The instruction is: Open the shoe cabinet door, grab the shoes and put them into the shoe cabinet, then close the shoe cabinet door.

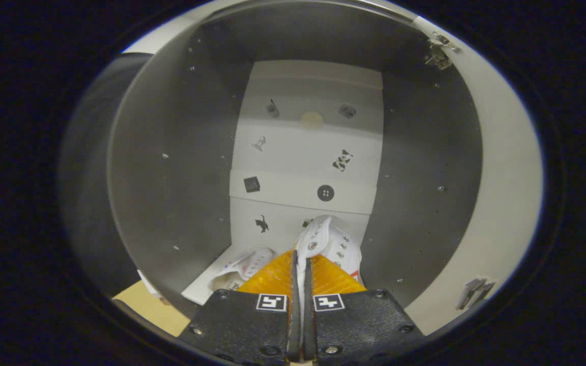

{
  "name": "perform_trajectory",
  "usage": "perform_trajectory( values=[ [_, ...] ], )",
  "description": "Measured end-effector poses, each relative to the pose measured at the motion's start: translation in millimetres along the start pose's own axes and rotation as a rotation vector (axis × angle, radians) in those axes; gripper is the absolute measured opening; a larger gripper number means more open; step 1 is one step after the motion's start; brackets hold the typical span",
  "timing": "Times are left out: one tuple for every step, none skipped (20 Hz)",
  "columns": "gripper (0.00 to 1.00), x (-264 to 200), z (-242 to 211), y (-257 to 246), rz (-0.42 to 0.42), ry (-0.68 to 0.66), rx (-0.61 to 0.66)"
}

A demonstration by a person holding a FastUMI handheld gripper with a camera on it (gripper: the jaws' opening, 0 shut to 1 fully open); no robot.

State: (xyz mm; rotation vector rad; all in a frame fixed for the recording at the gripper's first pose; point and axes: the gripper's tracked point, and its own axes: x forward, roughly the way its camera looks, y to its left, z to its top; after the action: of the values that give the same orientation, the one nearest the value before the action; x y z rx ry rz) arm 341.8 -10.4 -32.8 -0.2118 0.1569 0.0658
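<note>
Shoes are the matter here: the tool [300, 269], low in the centre of the frame, has its two fingers pressed nearly together with a thin white edge of the held shoe [331, 244] pinched between them, so it is shut on that shoe. I judge the grip is on the thin rim because it is the easiest part to nip, and the shoe hangs forward, inside the open shoe cabinet [171, 152]. The second shoe [244, 267] lies already on the cabinet floor, just left of the fingers, w/ its opening up. Both look like white canvas w/ metal eyelets, soft and a bit floppy. Cabinet walls are smooth grey panels w/ small peg holes; the back panel [303, 152], centre of frame, is pale w/ small dark stickers. The door [506, 203] stands open at right, smooth and pale, hinge [440, 53] at upper right. Approx. half the task looks done.
</note>
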Motion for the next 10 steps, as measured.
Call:
perform_trajectory(
  values=[
    [0.06,11,-8,-1,-0.011,0.014,-0.005],
    [0.06,25,-21,-1,-0.021,0.033,-0.01],
    [0.06,37,-29,-2,-0.02,0.053,-0.014],
    [0.06,50,-39,-1,-0.015,0.082,-0.018],
    [0.06,59,-48,-1,-0.013,0.096,-0.015],
    [0.06,69,-57,1,-0.01,0.109,-0.004],
    [0.06,77,-67,3,-0.004,0.128,0.003],
    [0.07,82,-76,4,0.001,0.142,-0.002],
    [0.07,87,-80,9,0.025,0.148,-0.01],
    [0.08,91,-77,11,0.03,0.126,-0.028]
  ],
)
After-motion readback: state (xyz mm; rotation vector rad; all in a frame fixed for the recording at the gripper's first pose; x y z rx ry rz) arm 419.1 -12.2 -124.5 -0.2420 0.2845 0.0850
